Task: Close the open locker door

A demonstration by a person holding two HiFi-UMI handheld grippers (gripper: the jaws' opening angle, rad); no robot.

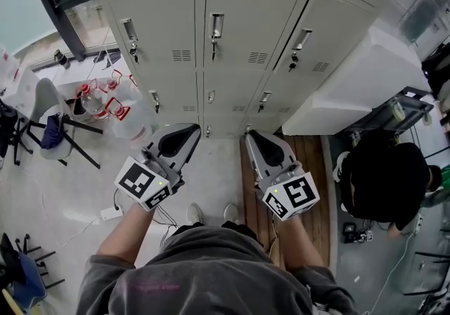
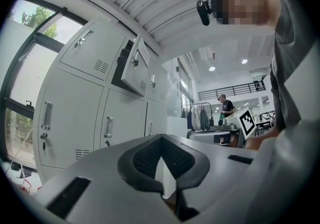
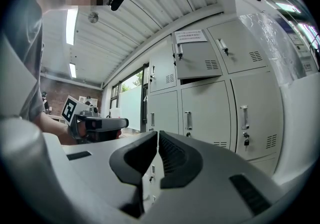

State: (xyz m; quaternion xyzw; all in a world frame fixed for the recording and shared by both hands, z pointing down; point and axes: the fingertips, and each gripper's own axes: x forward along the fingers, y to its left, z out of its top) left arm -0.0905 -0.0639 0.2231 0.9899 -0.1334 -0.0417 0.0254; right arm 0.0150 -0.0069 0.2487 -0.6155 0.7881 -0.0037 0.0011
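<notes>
Jaws on the left gripper (image 1: 196, 128) are pressed together with nothing in them. The right gripper (image 1: 248, 135) is the same, tight and bare. Both point flat at the lockers (image 1: 176, 18). The open locker door (image 3: 197, 59) sticks out high up, above both tips. It stands up tall. The right gripper looks closer, so I think it must lift and push.
</notes>
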